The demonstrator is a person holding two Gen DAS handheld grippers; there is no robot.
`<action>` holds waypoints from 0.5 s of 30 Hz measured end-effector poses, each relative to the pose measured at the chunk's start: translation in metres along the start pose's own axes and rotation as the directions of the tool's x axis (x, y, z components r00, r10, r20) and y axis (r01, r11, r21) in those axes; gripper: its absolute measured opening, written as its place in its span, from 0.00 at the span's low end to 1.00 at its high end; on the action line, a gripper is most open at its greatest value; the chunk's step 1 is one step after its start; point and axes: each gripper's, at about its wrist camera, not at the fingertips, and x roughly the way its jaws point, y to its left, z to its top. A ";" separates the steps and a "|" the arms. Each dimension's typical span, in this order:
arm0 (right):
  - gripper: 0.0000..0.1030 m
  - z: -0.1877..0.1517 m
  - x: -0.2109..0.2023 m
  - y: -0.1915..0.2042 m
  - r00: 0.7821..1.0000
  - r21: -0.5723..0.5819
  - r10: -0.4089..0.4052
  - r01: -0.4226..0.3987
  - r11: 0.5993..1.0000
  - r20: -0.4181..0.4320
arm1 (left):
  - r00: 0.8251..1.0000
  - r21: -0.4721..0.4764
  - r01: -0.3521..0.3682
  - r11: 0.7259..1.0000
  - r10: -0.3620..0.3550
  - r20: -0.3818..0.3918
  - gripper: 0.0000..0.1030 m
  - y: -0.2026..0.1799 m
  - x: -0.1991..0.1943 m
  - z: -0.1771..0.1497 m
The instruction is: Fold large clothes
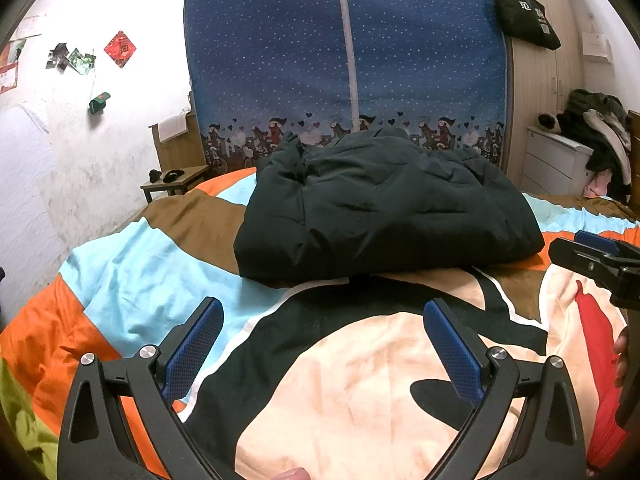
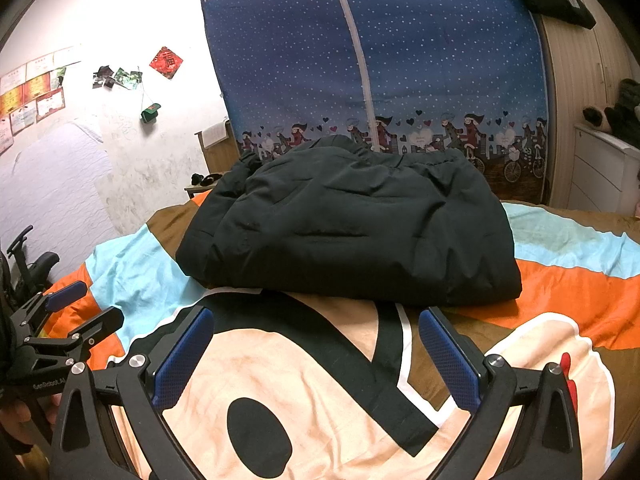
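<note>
A dark padded jacket (image 1: pixel 384 208) lies folded into a thick bundle on the bed, also seen in the right wrist view as the jacket (image 2: pixel 352 228). My left gripper (image 1: pixel 324 312) hovers over the bedspread in front of it, open, nothing between its blue pads. My right gripper (image 2: pixel 316 322) is likewise open and empty, just short of the jacket's near edge. In the left wrist view the right gripper (image 1: pixel 596 256) shows at the right edge; in the right wrist view the left gripper (image 2: pixel 80 308) shows at the left edge.
The bed carries a colourful cartoon bedspread (image 1: pixel 140 264). Behind it stands a blue dotted fabric wardrobe (image 1: pixel 344 52). A white drawer unit (image 1: pixel 556 160) piled with clothes sits at the right, a small wooden table (image 1: pixel 176 184) at the left by the wall.
</note>
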 end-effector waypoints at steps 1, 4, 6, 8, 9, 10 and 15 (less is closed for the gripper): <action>1.00 0.001 0.000 0.000 1.000 0.000 0.000 0.000 1.000 0.000 | 1.000 -0.001 0.001 1.000 -0.001 0.000 0.95 0.000 0.000 0.000; 1.00 0.001 0.000 0.000 1.000 0.000 0.000 0.000 1.000 0.000 | 1.000 -0.002 -0.001 1.000 0.001 0.001 0.95 -0.001 0.000 0.000; 1.00 0.000 0.000 0.000 1.000 0.001 -0.001 0.001 1.000 0.001 | 1.000 -0.002 0.002 1.000 -0.002 0.001 0.95 0.000 0.000 0.000; 1.00 0.002 0.000 -0.001 1.000 0.000 0.000 0.000 1.000 0.000 | 1.000 -0.002 0.002 1.000 -0.002 -0.001 0.95 -0.001 0.000 0.000; 1.00 0.000 0.000 0.000 1.000 0.000 0.000 0.000 1.000 0.000 | 1.000 -0.002 0.003 1.000 -0.003 -0.001 0.95 0.000 -0.001 0.000; 1.00 0.000 0.000 0.000 1.000 0.000 0.000 0.000 1.000 0.000 | 1.000 -0.002 0.001 1.000 -0.001 0.000 0.95 -0.001 0.000 0.000; 1.00 0.002 0.000 0.000 1.000 0.002 0.000 0.000 1.000 -0.002 | 1.000 0.002 0.011 1.000 -0.011 0.003 0.95 -0.001 0.000 0.000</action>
